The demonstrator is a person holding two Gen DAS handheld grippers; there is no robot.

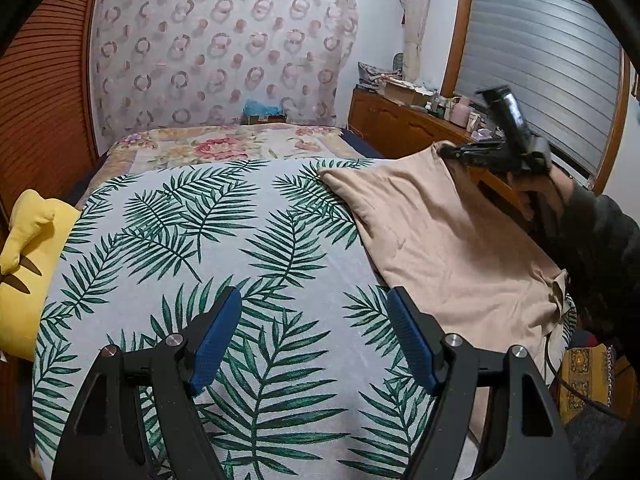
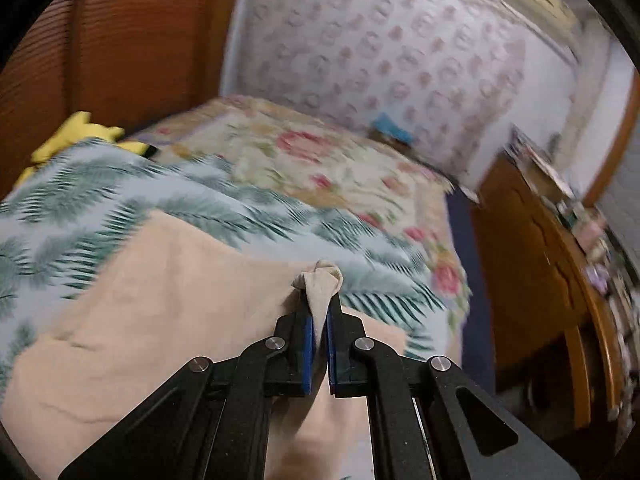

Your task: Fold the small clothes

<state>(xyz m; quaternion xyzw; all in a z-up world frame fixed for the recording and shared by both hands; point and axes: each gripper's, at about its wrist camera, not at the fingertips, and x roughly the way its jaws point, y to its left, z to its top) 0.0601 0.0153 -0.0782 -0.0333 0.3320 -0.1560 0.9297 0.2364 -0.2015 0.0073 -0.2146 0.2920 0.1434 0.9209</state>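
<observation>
The right gripper [image 2: 319, 312] clenches a corner of the beige garment [image 1: 448, 236], which lies on the right of the leaf-print cover [image 1: 224, 240]. The left gripper [image 1: 314, 340] hangs released above the cover. Best carry the corner leftward, low and taut.

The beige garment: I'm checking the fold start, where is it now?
The beige garment lies on the right side of the palm-leaf cover in the left wrist view, one corner pinched in the right claw.
</observation>
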